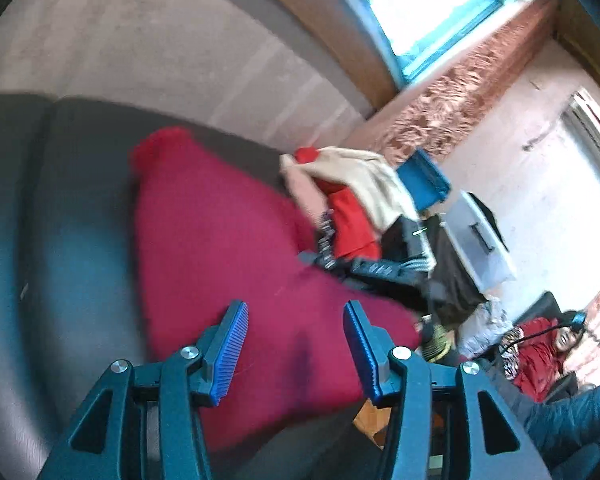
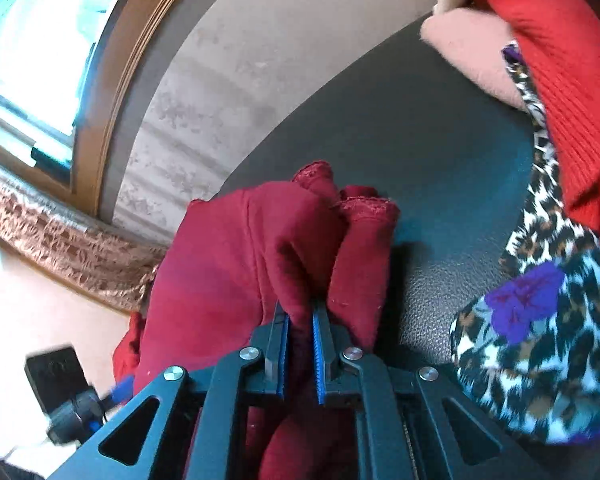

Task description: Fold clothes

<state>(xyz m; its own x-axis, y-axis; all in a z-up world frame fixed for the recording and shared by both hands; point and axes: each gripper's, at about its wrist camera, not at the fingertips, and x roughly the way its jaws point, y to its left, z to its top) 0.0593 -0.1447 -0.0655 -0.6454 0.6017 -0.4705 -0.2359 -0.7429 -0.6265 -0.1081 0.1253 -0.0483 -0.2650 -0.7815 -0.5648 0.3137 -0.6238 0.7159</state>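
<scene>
Motion blur softens the left wrist view, where the dark red garment (image 1: 236, 240) lies spread on the black leather surface (image 1: 72, 216), its near edge cut off behind the left gripper (image 1: 296, 344), whose jaws are spread with nothing between them. Only this view shows the heap of clothes (image 1: 364, 208) and a seated person (image 1: 540, 356) far right. The right wrist view instead shows the right gripper (image 2: 300, 328) clenched on a bunched fold of the dark red garment (image 2: 236, 260), beside a leopard-print cloth (image 2: 540, 344) cropped by the frame.
</scene>
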